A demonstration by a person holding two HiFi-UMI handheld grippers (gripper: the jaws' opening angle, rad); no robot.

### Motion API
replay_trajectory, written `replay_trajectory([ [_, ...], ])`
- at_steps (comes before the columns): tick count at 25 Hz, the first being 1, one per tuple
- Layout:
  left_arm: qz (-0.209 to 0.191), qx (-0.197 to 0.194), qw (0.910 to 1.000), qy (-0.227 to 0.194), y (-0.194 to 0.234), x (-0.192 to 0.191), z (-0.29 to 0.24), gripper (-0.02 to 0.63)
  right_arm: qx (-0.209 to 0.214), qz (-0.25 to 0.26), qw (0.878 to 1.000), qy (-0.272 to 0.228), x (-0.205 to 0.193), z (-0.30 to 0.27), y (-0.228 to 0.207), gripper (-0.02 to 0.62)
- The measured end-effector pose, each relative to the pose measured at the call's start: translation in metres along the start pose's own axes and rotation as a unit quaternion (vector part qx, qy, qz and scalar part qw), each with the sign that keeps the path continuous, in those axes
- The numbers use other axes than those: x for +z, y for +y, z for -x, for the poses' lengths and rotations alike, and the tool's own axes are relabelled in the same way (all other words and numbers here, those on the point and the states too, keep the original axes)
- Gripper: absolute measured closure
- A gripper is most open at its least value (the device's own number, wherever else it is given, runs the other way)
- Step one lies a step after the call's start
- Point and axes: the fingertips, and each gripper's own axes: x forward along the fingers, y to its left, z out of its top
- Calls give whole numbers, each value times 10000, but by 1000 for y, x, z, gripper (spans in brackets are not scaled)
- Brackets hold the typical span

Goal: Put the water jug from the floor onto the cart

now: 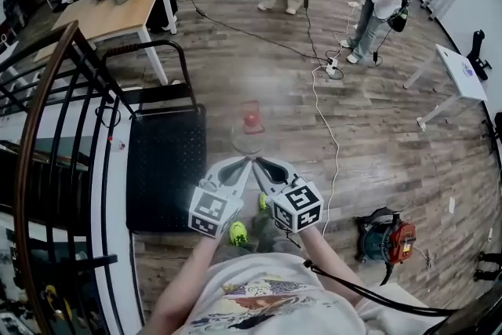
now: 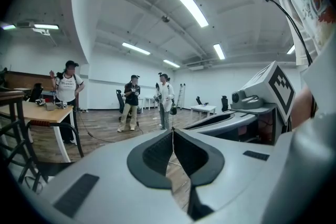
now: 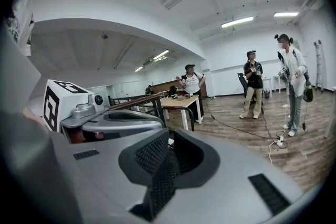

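The water jug (image 1: 249, 131), clear with a red cap, stands on the wooden floor just beyond my gripper tips in the head view. To its left lies the black flat cart (image 1: 165, 169), its tube handle at the far end. My left gripper (image 1: 244, 163) (image 2: 172, 131) and right gripper (image 1: 260, 163) (image 3: 169, 136) are held side by side, both shut with nothing between the pads. Their tips are close to the jug's near side; I cannot tell whether they touch it. The jug does not show in either gripper view.
A dark stair railing (image 1: 47, 129) runs along the left. A wooden table (image 1: 118, 8) stands at the back left and a white table (image 1: 461, 74) on the right. Several people stand at the back. A white cable (image 1: 329, 129) crosses the floor, and a red machine (image 1: 388, 238) sits near right.
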Motion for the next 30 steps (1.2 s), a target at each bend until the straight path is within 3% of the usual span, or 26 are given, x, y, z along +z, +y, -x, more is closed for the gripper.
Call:
replay_trajectory([
  [8, 22, 130, 9998, 124, 26, 6, -43, 594, 172, 50, 9998, 1, 14, -27, -41, 568],
  [23, 151, 702, 9972, 184, 92, 27, -188, 594, 857, -102, 9963, -9, 49, -99, -183, 568],
  [30, 211, 795, 9964, 205, 119, 21, -250, 592, 1039, -128, 9945, 99, 49, -131, -242, 568],
])
